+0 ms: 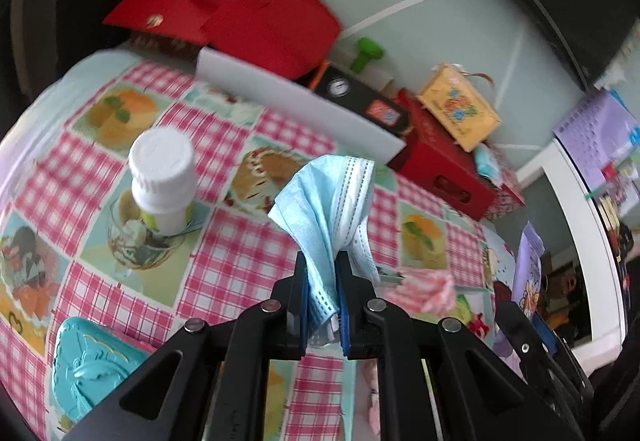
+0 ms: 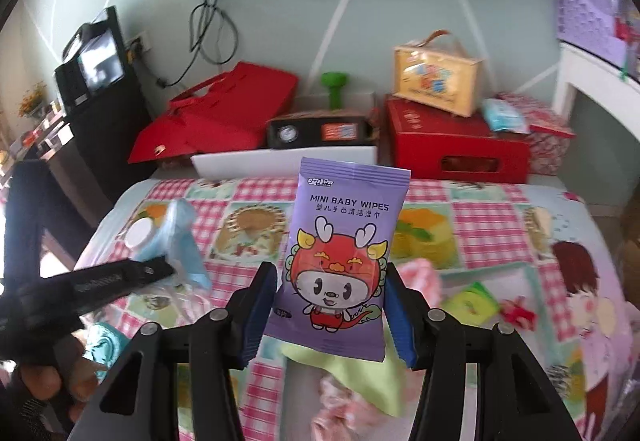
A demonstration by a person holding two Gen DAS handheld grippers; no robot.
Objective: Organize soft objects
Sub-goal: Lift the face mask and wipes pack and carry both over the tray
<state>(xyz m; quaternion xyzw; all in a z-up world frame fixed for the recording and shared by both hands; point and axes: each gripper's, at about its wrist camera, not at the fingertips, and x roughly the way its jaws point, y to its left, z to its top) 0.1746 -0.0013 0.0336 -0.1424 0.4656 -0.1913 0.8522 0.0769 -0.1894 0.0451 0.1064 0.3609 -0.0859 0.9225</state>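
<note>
Left gripper point(image 1: 322, 273) is pinching a blue face mask point(image 1: 328, 201); right gripper point(image 2: 332, 293) is clamping a purple baby-wipes pack point(image 2: 344, 241) above the checked tablecloth point(image 2: 460, 209).

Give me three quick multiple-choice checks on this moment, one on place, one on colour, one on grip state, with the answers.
1. Where does the white-capped bottle stand?
A. on the checked tablecloth
B. on the red box
C. in the white tray

2. What colour is the baby wipes pack?
A. green
B. purple
C. red

3. What is the left gripper doing?
A. standing open over the cloth
B. clamped on the bottle
C. shut on the blue face mask

Answers:
1 A, the bottle sits upright on the patterned cloth, apart from the boxes at the back.
2 B, the pack between the right gripper's pads is purple with a red cartoon dragon.
3 C, the left wrist view shows the mask pinched between the blue pads and bunched above them.
</note>
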